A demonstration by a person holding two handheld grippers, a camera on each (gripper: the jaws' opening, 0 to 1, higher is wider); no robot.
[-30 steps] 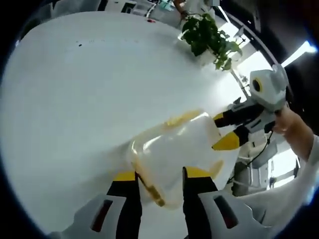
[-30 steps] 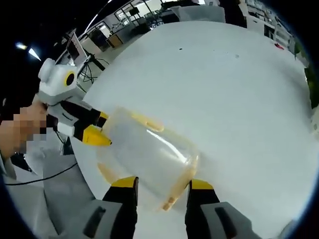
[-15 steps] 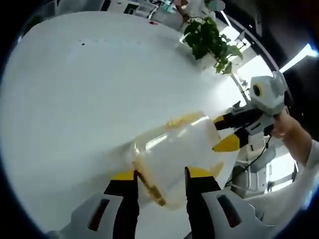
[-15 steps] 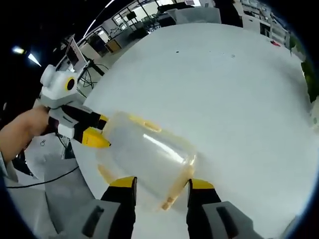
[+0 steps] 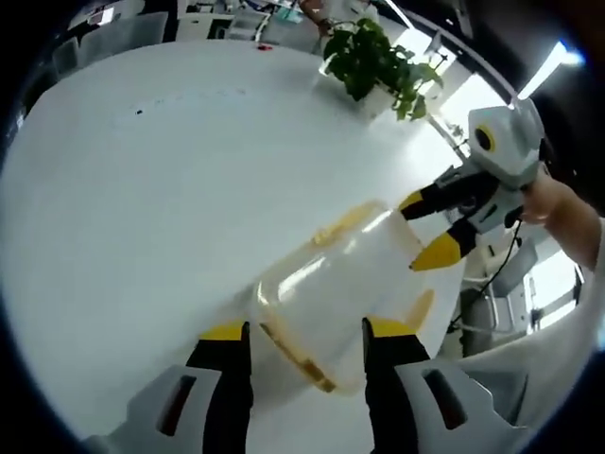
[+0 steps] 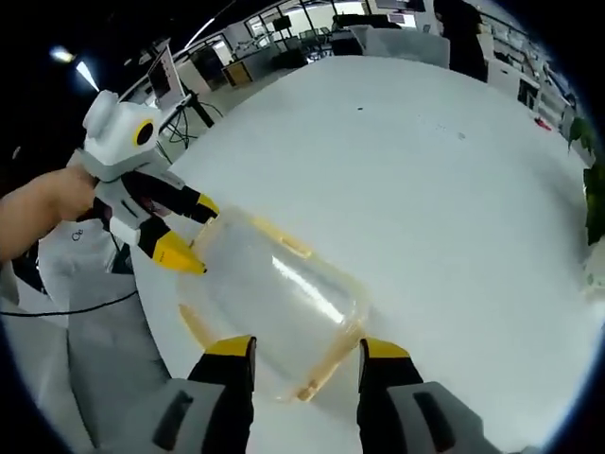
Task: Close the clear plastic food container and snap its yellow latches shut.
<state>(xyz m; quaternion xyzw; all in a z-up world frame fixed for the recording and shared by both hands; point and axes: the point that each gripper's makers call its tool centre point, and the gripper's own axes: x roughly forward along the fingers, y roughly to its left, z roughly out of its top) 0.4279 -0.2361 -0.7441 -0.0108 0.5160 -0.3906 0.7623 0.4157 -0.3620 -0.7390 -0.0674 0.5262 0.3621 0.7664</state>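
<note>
The clear container (image 5: pixel 336 293) with yellow latches (image 6: pixel 317 376) lies near the white tabletop (image 5: pixel 142 189) edge. Both grippers' fingers (image 5: pixel 227 355) stand spread at its ends. A potted plant (image 5: pixel 373 61) stands by the far edge.

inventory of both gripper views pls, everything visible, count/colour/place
food container: 1, clear plastic, lying on the table between the two grippers.
latches: yellow, along the container's rim; exact count not clear, one at the end by the left jaws, one on the far long side.
table: 1, white, large, under everything.
potted plant: 1, green, far edge of the table.
office furniture: dark, in the background beyond the table.
left hand-held gripper: 1, grey with black and yellow jaws, open around the container's end.
right hand-held gripper: 1, same colours, open around the opposite end.
person's hand: holding the left gripper.
</note>
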